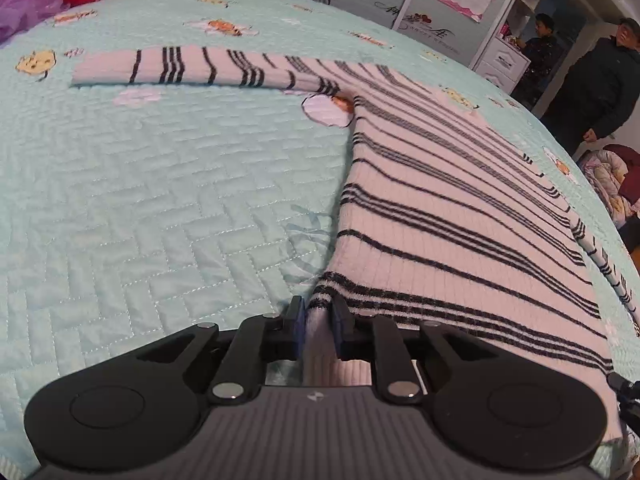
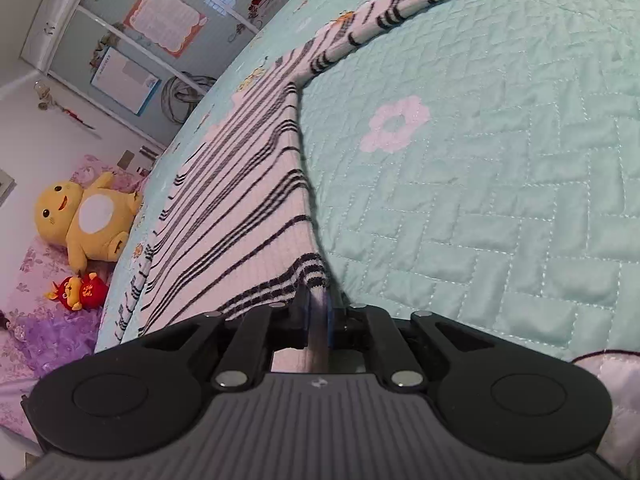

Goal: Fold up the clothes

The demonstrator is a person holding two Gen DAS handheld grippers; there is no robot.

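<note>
A white knit sweater with thin black stripes (image 1: 460,208) lies spread on a mint quilted bedspread (image 1: 160,200). One sleeve (image 1: 180,68) stretches out to the far left in the left wrist view. My left gripper (image 1: 318,312) is shut on the sweater's near hem corner, and the fabric runs between its blue pads. In the right wrist view the same sweater (image 2: 248,208) runs away to the upper left, its other sleeve (image 2: 400,12) reaching to the top right. My right gripper (image 2: 318,308) is shut on the opposite hem corner, and the cloth rises taut into its jaws.
Plush toys sit at the bed's head: a yellow one (image 2: 84,220) and a small red one (image 2: 78,290). Two people (image 1: 600,80) stand by a white cabinet (image 1: 504,60) beyond the bed's far side. Wardrobe doors with posters (image 2: 160,16) line the wall.
</note>
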